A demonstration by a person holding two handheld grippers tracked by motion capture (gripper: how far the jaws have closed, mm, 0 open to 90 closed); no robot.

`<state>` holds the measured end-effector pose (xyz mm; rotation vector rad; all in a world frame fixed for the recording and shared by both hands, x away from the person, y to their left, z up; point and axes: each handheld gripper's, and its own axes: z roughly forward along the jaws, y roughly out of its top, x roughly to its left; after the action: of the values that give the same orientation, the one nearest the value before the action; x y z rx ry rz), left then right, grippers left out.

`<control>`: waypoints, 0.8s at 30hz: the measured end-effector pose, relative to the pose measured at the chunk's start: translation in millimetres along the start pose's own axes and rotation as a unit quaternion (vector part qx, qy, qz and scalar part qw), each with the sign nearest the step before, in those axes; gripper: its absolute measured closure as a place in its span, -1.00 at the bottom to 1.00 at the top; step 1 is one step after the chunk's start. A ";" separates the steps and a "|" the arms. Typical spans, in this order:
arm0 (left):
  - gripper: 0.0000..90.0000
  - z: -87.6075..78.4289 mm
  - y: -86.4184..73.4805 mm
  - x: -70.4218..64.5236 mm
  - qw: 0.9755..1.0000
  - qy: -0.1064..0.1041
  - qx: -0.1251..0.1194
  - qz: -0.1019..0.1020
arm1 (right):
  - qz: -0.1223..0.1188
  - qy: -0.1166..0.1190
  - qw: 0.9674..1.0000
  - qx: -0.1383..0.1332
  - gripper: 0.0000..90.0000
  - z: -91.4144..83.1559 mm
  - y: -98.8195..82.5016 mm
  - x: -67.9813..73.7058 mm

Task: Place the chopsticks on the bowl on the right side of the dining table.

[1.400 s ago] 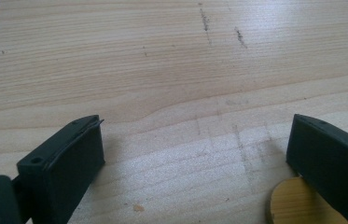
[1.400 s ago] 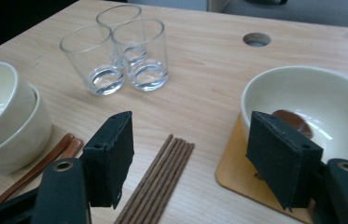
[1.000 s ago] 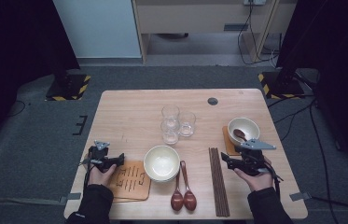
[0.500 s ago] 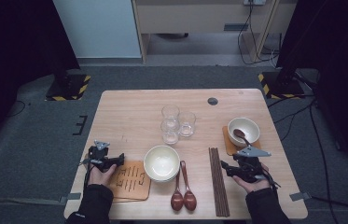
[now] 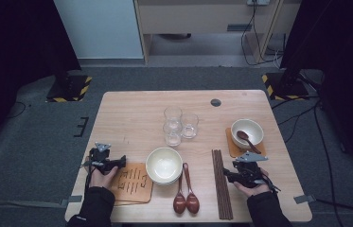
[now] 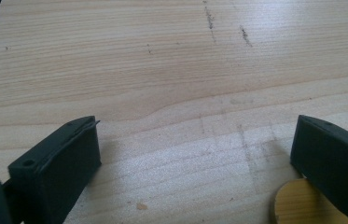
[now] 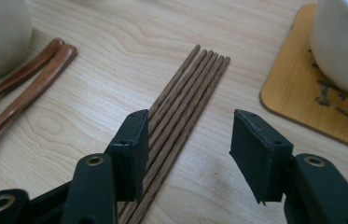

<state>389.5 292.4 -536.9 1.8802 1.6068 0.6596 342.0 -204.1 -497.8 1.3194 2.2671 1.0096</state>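
A bundle of several dark wooden chopsticks [image 5: 222, 182] [image 7: 186, 88] lies lengthwise right of the cream bowl [image 5: 164, 164]. My right gripper [image 5: 229, 176] [image 7: 190, 122] hangs low over their near half. Its jaws have just been closing and are still apart, open. The chopsticks run under the left jaw and partly into the gap, with no pad pressing on them. My left gripper [image 5: 120, 162] [image 6: 195, 128] rests wide open over bare table at the left, nothing between its jaws. The rim of a round wooden coaster [image 6: 297, 205] [image 5: 134, 182] peeks in by its right jaw.
Two brown spoons [image 5: 185, 196] [image 7: 27, 84] lie between bowl and chopsticks. A second bowl with a spoon [image 5: 247, 132] stands on a coaster [image 7: 297, 88] at the right. Three glasses [image 5: 176, 125] cluster mid-table. A black disc [image 5: 216, 102] sits at the back.
My right gripper has sunk toward the chopsticks and drawn nearer the front edge, and its jaws have narrowed. The left gripper has stayed put.
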 end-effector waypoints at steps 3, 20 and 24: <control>-0.99 0.0 0.0 0.0 1.000 0.000 0.000 0.000 | -0.002 0.000 1.000 0.012 0.10 3.6 -1.6 1.6; -0.99 -0.1 0.0 0.0 1.000 0.000 0.000 0.000 | -0.012 0.005 0.999 0.044 0.37 11.5 -4.8 -1.2; -0.99 0.0 0.0 0.0 1.000 0.000 0.000 0.000 | -0.016 0.010 0.999 0.051 0.43 13.1 -4.6 1.8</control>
<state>389.5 292.3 -536.9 1.8806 1.6067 0.6596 346.0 -198.6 -510.0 1.3148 2.3759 0.9121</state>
